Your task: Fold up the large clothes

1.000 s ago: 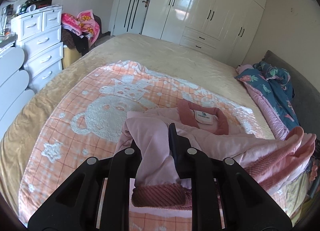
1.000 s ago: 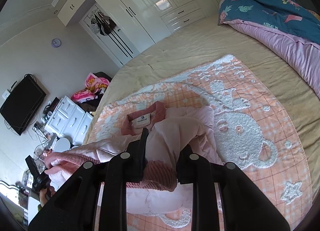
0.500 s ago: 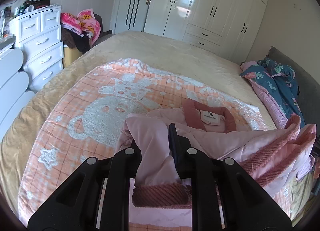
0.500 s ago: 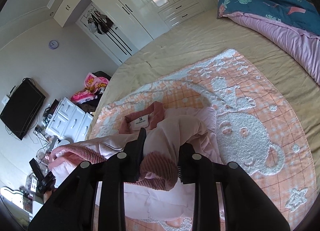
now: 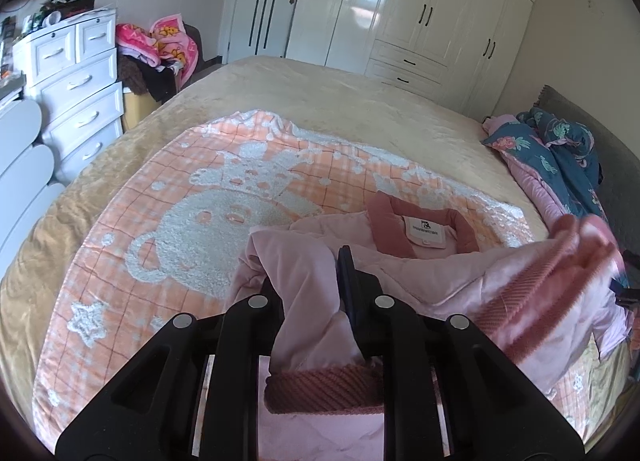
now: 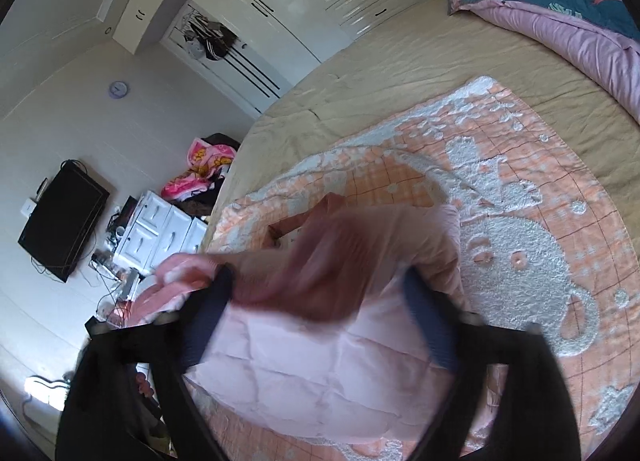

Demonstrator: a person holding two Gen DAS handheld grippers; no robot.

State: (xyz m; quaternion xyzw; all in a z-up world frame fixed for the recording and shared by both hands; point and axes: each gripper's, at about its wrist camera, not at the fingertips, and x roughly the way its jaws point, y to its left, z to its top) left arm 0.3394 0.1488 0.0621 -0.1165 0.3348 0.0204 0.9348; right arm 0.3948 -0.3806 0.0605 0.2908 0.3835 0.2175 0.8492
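A pale pink padded jacket point(image 5: 432, 273) with a darker pink ribbed collar and cuffs lies on the orange bear blanket point(image 5: 192, 221) on the bed. My left gripper point(image 5: 308, 281) is shut on the jacket's sleeve, the ribbed cuff point(image 5: 324, 389) hanging between the arms. In the right wrist view my right gripper point(image 6: 320, 301) stands open, fingers wide apart, with the jacket point(image 6: 320, 353) and its blurred ribbed hem point(image 6: 320, 281) loose between them. The hem is also a blur at the right of the left wrist view point(image 5: 568, 273).
A blue and pink quilt point(image 5: 560, 157) is heaped at the bed's right side. White drawers point(image 5: 76, 93) and a pile of clothes point(image 5: 160, 49) stand left of the bed. White wardrobes point(image 5: 400, 13) line the far wall. A TV point(image 6: 64, 221) hangs on the wall.
My right gripper has opened wide and let go of the ribbed hem, which is falling in a blur. My left gripper keeps its hold on the sleeve, and has moved slightly back.
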